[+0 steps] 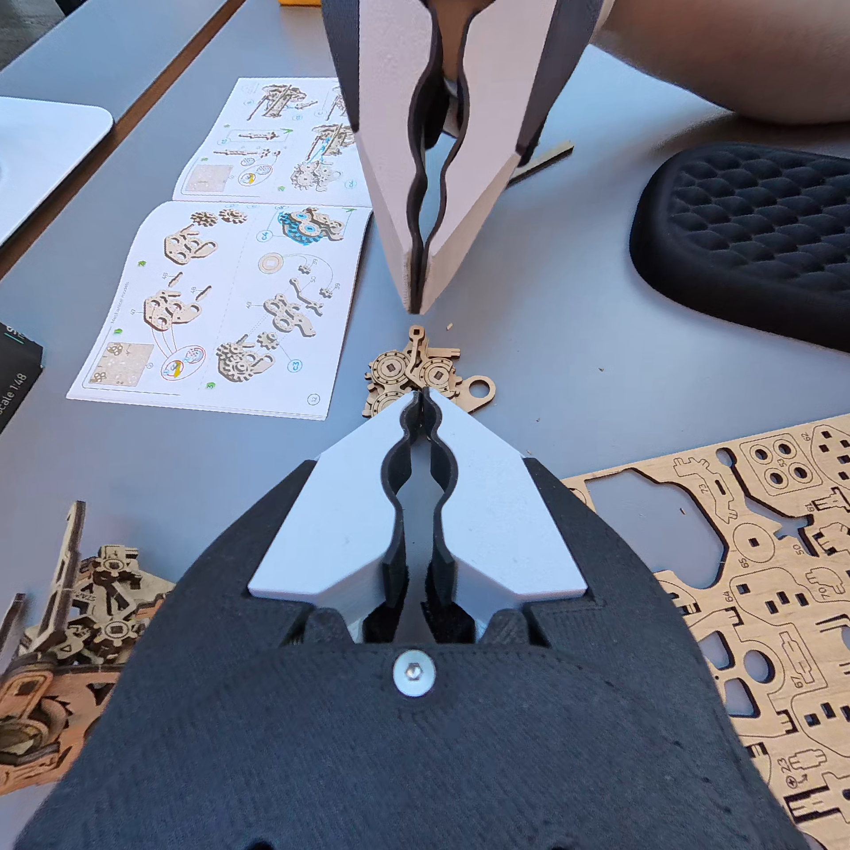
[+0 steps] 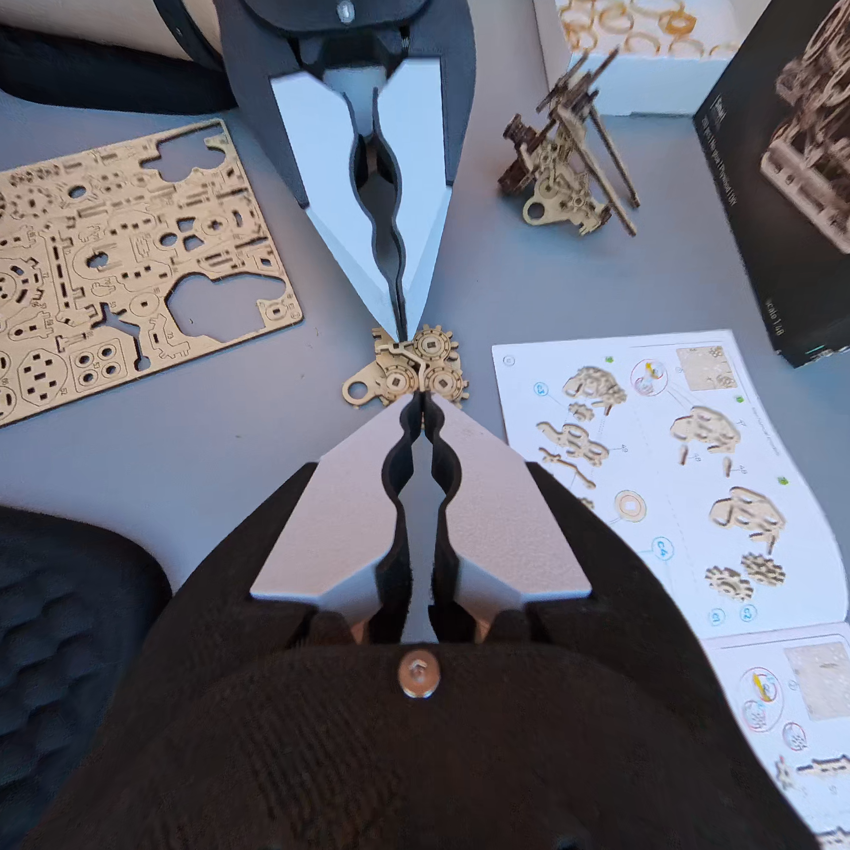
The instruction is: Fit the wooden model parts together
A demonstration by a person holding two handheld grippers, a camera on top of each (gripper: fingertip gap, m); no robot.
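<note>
Left wrist view: gear assembly [image 1: 425, 370] between two pressed-together hand-held grippers [image 1: 421, 395], tip to tip.

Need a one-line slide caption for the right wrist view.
Both shut grippers, right and left, meet from opposite sides at a small wooden gear assembly on the grey table.

Left gripper [image 1: 421, 396], white wedge fingers with black wavy pads on a black printed body: tips closed together, angled down toward the table. Right gripper [image 2: 421, 396], same build: tips pressed together, pointing opposite, nose to nose with the left. Bare forearm [image 1: 717, 60] behind the right gripper.
</note>
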